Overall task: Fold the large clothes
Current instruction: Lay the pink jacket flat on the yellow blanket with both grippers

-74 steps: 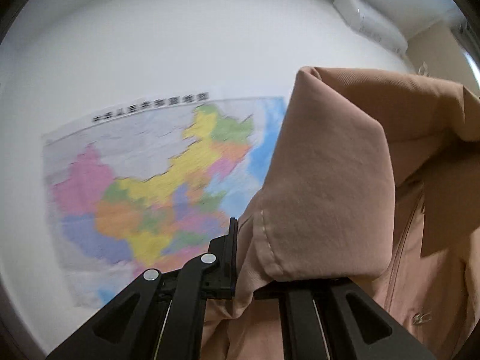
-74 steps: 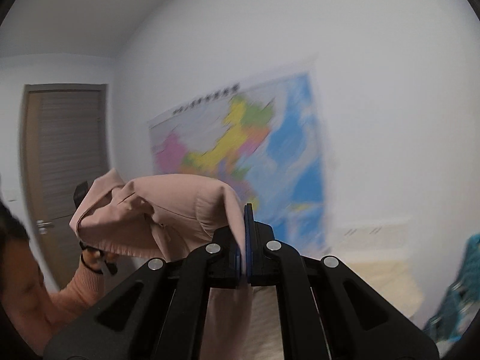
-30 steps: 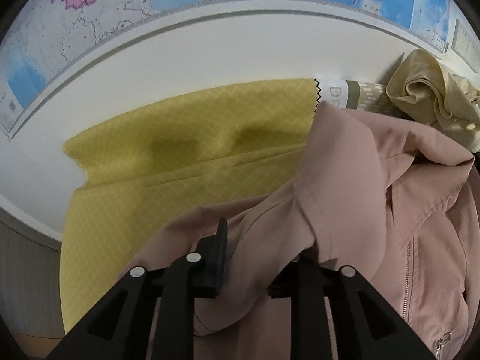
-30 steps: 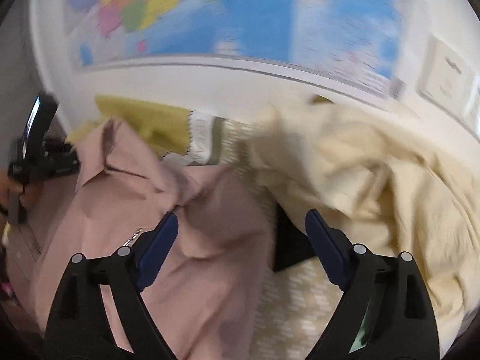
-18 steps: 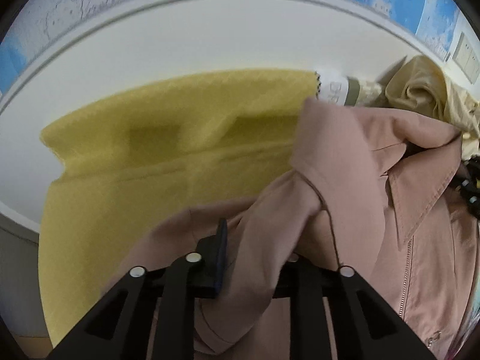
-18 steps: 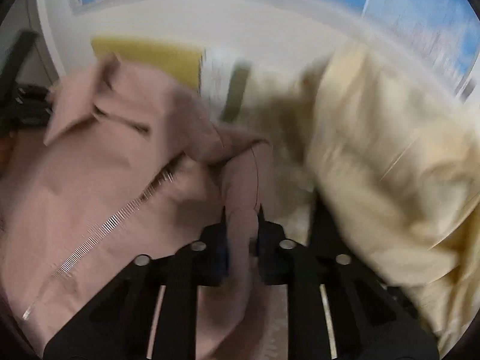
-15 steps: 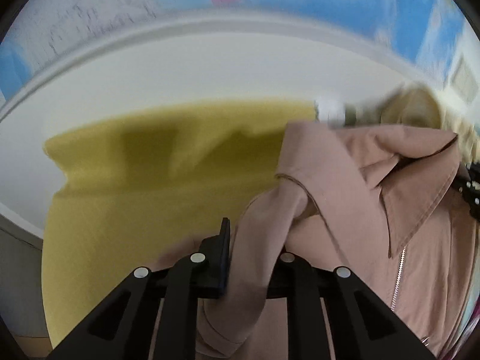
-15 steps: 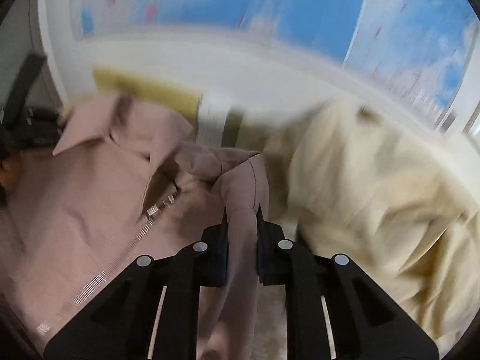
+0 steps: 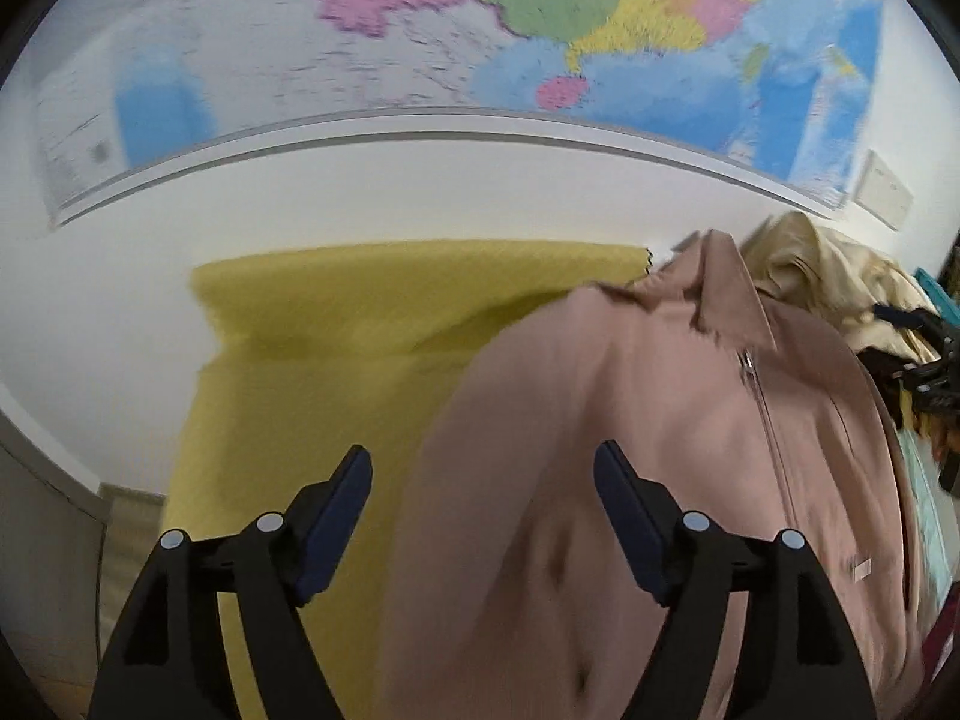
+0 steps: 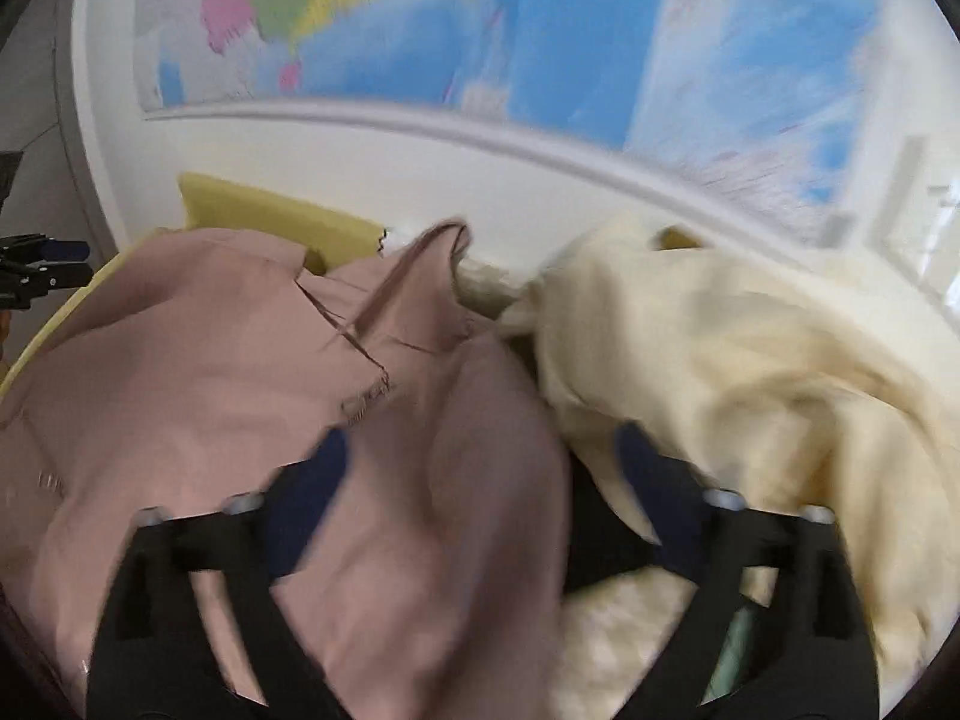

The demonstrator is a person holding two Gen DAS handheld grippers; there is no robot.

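A dusty-pink zip jacket [image 9: 660,450] lies spread on a yellow cloth [image 9: 312,348], collar toward the wall and zipper facing up. My left gripper [image 9: 483,468] is open and empty just above the jacket's left shoulder. In the right wrist view the same jacket [image 10: 240,372] fills the left half. My right gripper [image 10: 477,447] is open and empty above the jacket's right shoulder, beside a cream garment [image 10: 720,348]. The left gripper also shows in the right wrist view at the far left edge [image 10: 36,270].
The cream garment [image 9: 828,276] is piled to the right of the jacket against the white wall. A large coloured map [image 9: 540,30] hangs on the wall behind. A teal item [image 9: 936,294] sits at the far right.
Both grippers were shut on the jacket's shoulders half a second ago and have opened and let go. The jacket has dropped flat onto the yellow cloth.
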